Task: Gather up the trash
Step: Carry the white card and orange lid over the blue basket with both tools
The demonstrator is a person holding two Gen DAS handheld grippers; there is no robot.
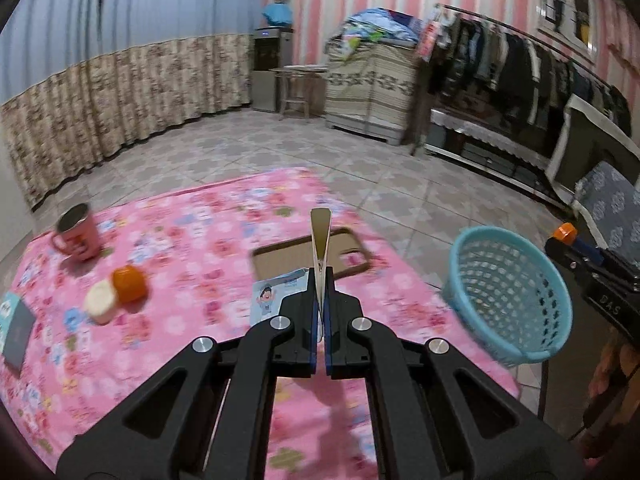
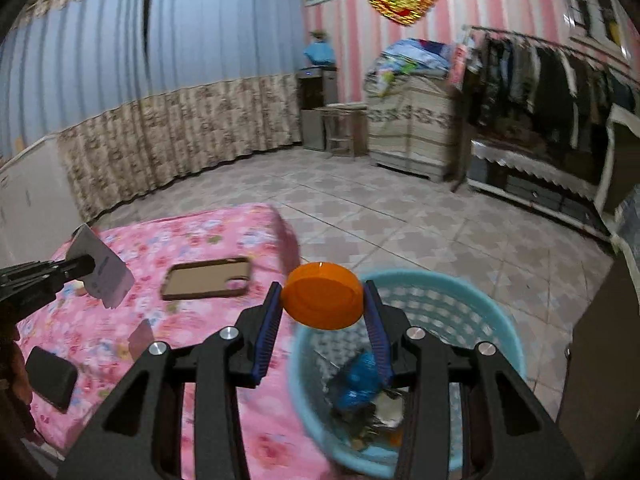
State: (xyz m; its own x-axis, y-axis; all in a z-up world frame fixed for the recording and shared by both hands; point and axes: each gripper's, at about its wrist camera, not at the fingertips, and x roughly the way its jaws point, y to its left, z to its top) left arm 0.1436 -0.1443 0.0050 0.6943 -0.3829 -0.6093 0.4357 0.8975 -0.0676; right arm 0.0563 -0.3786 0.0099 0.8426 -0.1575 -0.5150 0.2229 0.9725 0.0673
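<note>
My right gripper (image 2: 322, 286) is shut on a round orange lid (image 2: 322, 300), held over the near rim of a light-blue mesh basket (image 2: 500, 332) beside the table. Inside the basket lie a blue wrapper (image 2: 360, 380) and other scraps. My left gripper (image 1: 320, 276) is shut on a thin white paper card (image 1: 320, 240), seen edge-on above the pink tablecloth (image 1: 192, 240). In the right wrist view the same card (image 2: 108, 272) sticks out of the left gripper (image 2: 90, 266) at far left. The basket (image 1: 508, 292) hangs off the table's right side, with the right gripper (image 1: 576, 246) behind it.
On the pink cloth lie a brown phone case (image 1: 344, 258), a cartoon leaflet (image 1: 272, 296), a pink mug (image 1: 76, 232), an orange cap (image 1: 129, 282) beside a white one (image 1: 100, 302), and a dark booklet (image 1: 16, 328). A black object (image 2: 50, 376) lies near the left edge. Tiled floor lies beyond.
</note>
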